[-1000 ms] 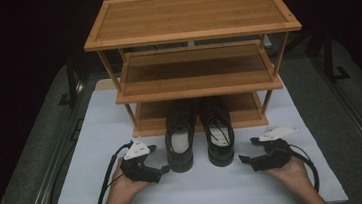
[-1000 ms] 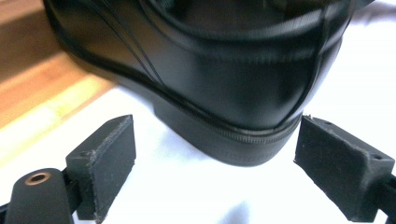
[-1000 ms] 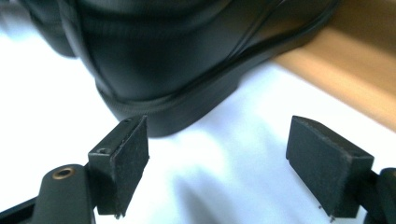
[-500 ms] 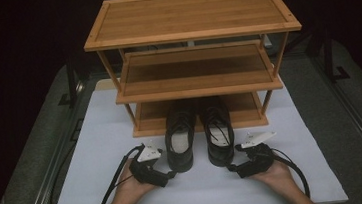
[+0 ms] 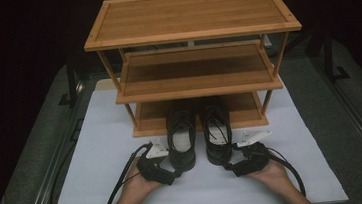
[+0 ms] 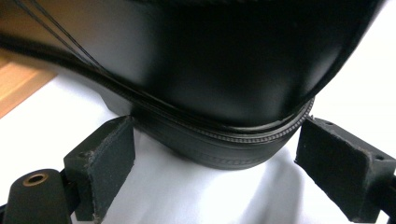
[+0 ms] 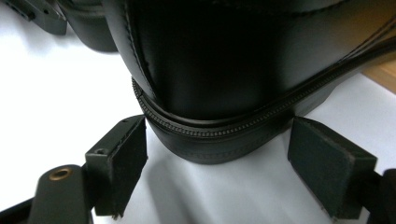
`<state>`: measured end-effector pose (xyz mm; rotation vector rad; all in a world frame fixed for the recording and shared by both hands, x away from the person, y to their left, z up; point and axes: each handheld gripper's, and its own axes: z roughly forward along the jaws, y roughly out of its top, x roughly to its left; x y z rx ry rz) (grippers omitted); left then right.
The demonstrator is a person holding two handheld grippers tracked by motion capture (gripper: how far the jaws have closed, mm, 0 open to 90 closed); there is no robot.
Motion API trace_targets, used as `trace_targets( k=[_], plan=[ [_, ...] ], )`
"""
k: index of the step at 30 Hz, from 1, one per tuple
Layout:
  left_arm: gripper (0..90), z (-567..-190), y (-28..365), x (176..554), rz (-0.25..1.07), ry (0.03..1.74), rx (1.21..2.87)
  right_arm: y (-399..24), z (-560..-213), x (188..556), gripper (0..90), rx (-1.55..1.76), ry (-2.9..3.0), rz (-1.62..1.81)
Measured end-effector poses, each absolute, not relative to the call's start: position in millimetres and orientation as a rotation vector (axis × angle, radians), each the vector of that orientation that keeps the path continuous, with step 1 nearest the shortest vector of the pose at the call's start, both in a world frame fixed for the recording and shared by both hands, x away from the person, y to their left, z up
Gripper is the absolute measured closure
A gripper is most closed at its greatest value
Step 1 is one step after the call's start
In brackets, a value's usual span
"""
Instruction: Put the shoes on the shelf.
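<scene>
Two black shoes stand side by side on the white mat [image 5: 98,155], toes under the bottom shelf of the wooden rack [image 5: 189,31], heels toward the person. The left shoe [image 5: 181,139] has its heel between the spread jaws of the left gripper [image 5: 171,172]; the pads flank the heel without pressing. The right gripper [image 5: 228,167], likewise open, brackets the heel of the right shoe [image 5: 216,133]. Both hands lie low on the mat, grippers angled inward.
</scene>
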<state>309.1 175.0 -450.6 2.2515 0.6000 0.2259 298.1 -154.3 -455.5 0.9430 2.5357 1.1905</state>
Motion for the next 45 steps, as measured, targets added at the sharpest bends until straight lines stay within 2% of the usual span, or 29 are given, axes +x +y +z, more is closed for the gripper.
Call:
trace_targets(
  k=[6,13,30,45],
  plan=[
    [13.6,-446,168,315,0.222,0.605,2.192,-153,-455,302,20.1,0.947,2.535,1.196],
    [13.0,-452,161,312,0.260,0.601,2.294,-149,-456,304,17.5,0.946,2.536,1.163],
    [14.2,-443,161,326,0.298,0.584,2.239,-142,-452,319,17.3,0.969,2.492,1.217],
    [13.7,-436,163,334,0.267,0.606,2.174,-144,-447,324,16.8,0.986,2.461,1.270]
  ],
)
